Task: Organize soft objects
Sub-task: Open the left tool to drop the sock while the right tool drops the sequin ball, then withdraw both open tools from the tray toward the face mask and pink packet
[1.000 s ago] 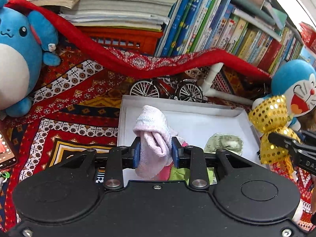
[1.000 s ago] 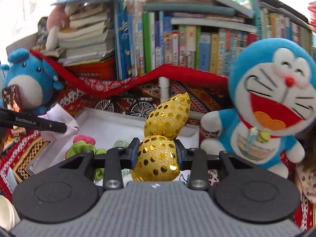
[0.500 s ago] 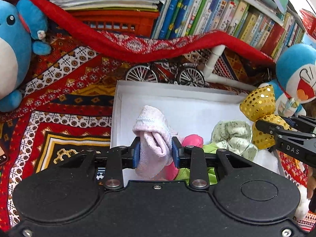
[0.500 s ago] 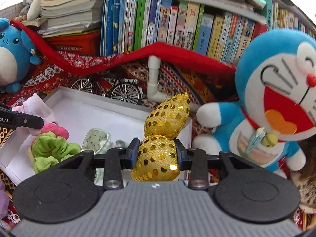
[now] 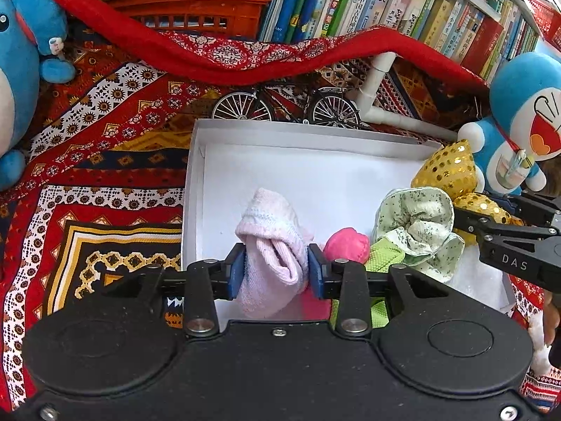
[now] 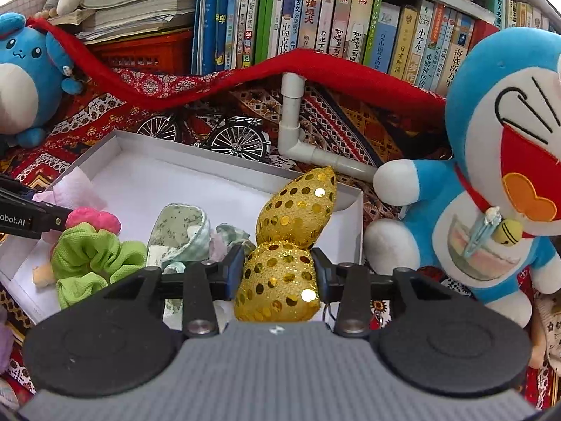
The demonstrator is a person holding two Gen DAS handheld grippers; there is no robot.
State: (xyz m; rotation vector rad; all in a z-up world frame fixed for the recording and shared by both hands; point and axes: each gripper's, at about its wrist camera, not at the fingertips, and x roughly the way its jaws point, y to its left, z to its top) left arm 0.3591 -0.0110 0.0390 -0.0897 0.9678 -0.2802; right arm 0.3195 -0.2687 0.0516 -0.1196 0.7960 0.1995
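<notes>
A white box (image 5: 196, 182) lies open on the patterned red cloth (image 5: 105, 161), and most of the soft things are in it. At its near end sit a pink ball (image 5: 345, 247), a green scrunchie (image 6: 94, 256) and a pale green flowered scrunchie (image 5: 417, 224), all touching one another; the far half of the box floor is bare. The left gripper (image 5: 275, 272) hangs over the near left part of the box with a pink sock (image 5: 270, 245) between its pads; its jaws are opening, though both pads touch the sock. The right gripper (image 6: 277, 273) is over the box's near right corner with a gold sequined bow (image 6: 285, 245) between its pads; its jaws are opening too, and the pads stand right against the bow's lower lobe. Just behind the box stand a small model bicycle (image 5: 285, 105) and a white pipe (image 6: 292, 119). A blue cat plush (image 6: 491, 182) sits just right of the box, another blue plush (image 5: 17, 80) well to the left, and books (image 6: 315, 21) line the back.
</notes>
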